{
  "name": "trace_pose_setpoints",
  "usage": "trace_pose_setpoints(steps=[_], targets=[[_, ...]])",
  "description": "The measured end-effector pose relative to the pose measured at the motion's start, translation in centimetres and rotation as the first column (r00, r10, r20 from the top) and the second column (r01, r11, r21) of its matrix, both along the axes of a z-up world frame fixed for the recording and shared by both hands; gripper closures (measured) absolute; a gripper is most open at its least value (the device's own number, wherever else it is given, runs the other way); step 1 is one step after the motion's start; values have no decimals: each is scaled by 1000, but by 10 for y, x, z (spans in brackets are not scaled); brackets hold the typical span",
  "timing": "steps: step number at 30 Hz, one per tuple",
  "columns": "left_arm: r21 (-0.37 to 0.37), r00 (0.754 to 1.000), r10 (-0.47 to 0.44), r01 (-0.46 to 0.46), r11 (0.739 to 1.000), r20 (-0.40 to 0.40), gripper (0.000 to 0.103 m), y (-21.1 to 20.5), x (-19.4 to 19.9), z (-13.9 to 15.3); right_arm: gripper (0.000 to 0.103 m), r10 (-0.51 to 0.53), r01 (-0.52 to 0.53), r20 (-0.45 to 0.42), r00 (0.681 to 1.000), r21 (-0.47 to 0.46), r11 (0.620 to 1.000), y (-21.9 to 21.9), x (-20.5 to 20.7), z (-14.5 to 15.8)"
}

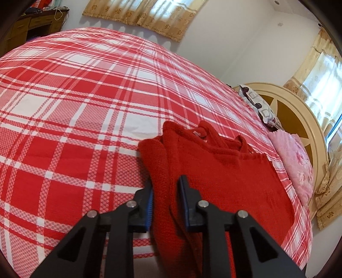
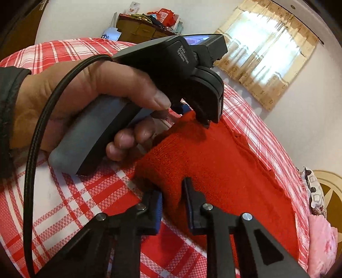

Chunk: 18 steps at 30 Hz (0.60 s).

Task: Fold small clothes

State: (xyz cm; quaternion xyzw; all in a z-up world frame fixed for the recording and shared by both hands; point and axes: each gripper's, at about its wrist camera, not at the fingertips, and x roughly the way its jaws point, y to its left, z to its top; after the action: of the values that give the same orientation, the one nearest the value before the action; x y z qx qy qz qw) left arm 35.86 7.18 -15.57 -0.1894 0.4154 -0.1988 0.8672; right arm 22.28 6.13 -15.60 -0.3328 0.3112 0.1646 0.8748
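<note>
- Red knit sweater (image 1: pixel 224 171) lies flat on the bed, on a red/white plaid sheet (image 1: pixel 85 107), near the headboard end; collar points away from the cams.
- Left gripper (image 1: pixel 165 188): jaws clenched on a fold of the sweater's left edge, blue pads pressing knit fabric from both sides; a ridge of cloth is bunched between them.
- Right gripper (image 2: pixel 172 194): jaws likewise clenched on the sweater, at an edge nearer the cam; fabric is pinched between the pads and the corner humps up there.
- Right-wrist view also shows the left gripper from the side, w/ a hand (image 2: pixel 81 102) wrapped round its grey handle, thumb on top, fingers curled under. Its tip sits on the far part of the sweater. Black cable (image 2: pixel 36 139) loops down from it; a dark sleeve (image 2: pixel 8 107) covers the wrist.
- Both grippers are on the same garment, near each other, left one further from the right cam.
- Past the sweater: pink floral pillow (image 1: pixel 297 164) and a patterned pillow (image 1: pixel 258 104) against a cream/gold rounded headboard (image 1: pixel 288 102).
- Bkgd: gold curtains (image 1: pixel 149 17) over bright windows, white walls, wooden dresser (image 2: pixel 139 27) w/ clutter on top.
</note>
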Motion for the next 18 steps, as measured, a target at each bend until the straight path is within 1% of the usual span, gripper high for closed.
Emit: trace_pose_setpoints(steps=[2,6,7,9,10,15,16,18], targets=[[4,1000,-1,1,1000,0,80,0,0,0,86,-4,4,-5,1000,14,1000,-1,2,1],[4,1000,-1,1,1000,1,80,-1,0,0,94,-8,8,-7,1000,35,999,-4,4,4],[5,1000,-1,1,1000,1,80,-1,0,0,94,-9,9,-12,1000,41,999,-6,4,6],[9,1000,-6,6,1000,-2,84,-1,1,0,95,-6,6,-13,1000,46,999,-8,4,8],[15,1000,-7,7,1000,-2,84,-2,1,0,95,-5,6,-13,1000,50,999,-9,4,9],[60,1000,-11,11,998,2,87,-7,0,3,95,-14,18,-35,999,113,993,-19,6,18],[62,1000,-11,11,998,-1,88,-8,0,4,95,-16,21,-36,999,131,991,-23,5,21],[30,1000,-7,8,1000,-20,89,-4,0,5,95,-19,26,-44,999,168,986,-31,5,27]])
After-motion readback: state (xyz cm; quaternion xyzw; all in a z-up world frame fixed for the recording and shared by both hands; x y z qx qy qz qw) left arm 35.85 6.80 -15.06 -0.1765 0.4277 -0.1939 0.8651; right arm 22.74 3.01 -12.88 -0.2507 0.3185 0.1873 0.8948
